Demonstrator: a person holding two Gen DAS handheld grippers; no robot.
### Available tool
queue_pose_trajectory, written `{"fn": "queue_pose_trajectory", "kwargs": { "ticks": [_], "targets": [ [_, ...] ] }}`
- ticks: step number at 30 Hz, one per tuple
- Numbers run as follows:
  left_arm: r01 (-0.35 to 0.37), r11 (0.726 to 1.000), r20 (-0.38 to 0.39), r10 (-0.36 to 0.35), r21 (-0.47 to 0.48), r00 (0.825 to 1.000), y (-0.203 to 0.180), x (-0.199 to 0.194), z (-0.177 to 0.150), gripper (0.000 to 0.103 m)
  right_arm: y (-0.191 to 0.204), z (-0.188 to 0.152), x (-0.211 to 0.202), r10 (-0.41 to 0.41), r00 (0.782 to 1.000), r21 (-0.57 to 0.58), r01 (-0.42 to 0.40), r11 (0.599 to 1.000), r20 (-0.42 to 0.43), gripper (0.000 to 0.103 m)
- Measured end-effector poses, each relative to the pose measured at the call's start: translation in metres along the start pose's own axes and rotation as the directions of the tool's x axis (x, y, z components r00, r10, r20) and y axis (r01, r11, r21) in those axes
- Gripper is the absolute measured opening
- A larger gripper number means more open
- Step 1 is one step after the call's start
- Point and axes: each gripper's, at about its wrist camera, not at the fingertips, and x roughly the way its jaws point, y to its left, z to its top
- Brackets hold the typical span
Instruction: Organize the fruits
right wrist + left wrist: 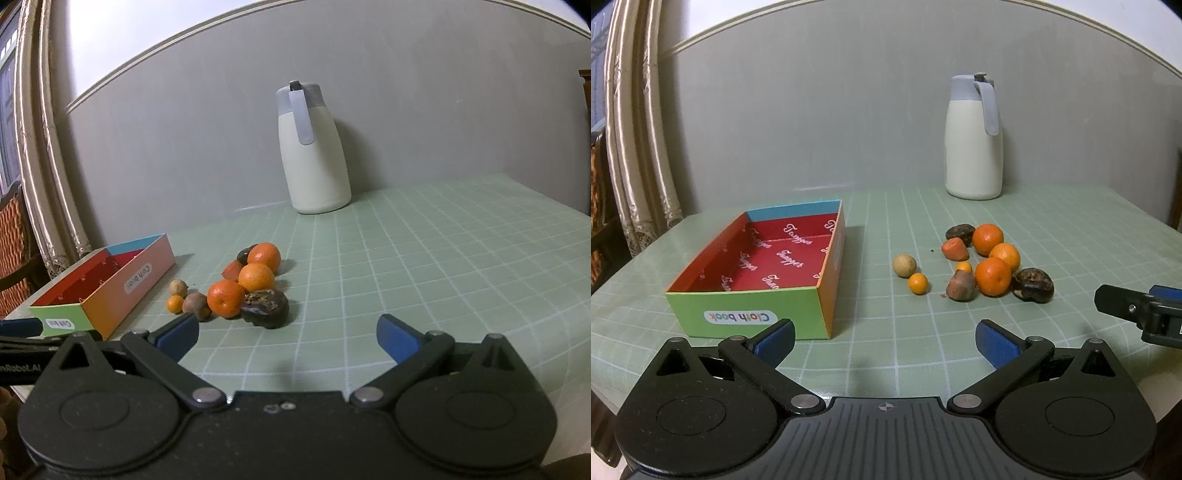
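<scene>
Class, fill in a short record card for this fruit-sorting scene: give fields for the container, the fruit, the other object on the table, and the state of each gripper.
container: open cardboard box, red inside, empty, left of the fruit
fruit: loose cluster on the green tablecloth, none in the box; includes three oranges, two small kumquats, two dark wrinkled fruits
other object: cream jug with grey lid, upright by the wall
left gripper: open, holding nothing, short of the fruit
right gripper: open, holding nothing, nearest the dark fruit
</scene>
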Motion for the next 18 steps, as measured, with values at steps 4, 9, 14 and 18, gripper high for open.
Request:
{"fn": "queue_pose_trajectory", "kwargs": {
  "ticks": [4, 9, 14, 18],
  "targets": [
    [-0.002, 1.0, -0.001, 0.002, 0.0, 1.0, 0.0007, 0.0003, 0.0002, 0.103, -0.0011, -0.0004, 0.0004, 0.002, 1.0, 0.002, -0.002, 1.0, 0.0, 0.103],
    [0.003, 1.0, 0.0, -0.003, 0.002, 1.0, 0.0008, -0.0012, 0.0004, 0.103, -0.0011, -0.0007, 0.0001, 0.002, 1.0, 0.0, -0.002, 1.0, 0.002, 0.103],
    [0.002, 1.0, 0.002, -0.002, 0.007, 1.0, -0.0007, -0.0025, 0.001, 0.103, -0.0011, -0.0013, -0.0001, 0.002, 1.0, 0.001, -0.002, 1.0, 0.003, 0.103],
    [0.002, 1.0, 0.005, -0.002, 0.009, 1.0, -0.0007, -0.0034, 0.0023, 0.103, -0.001, -0.0017, -0.0003, 0.003, 1.0, 0.0, -0.003, 1.0, 0.004, 0.103]
  ]
}}
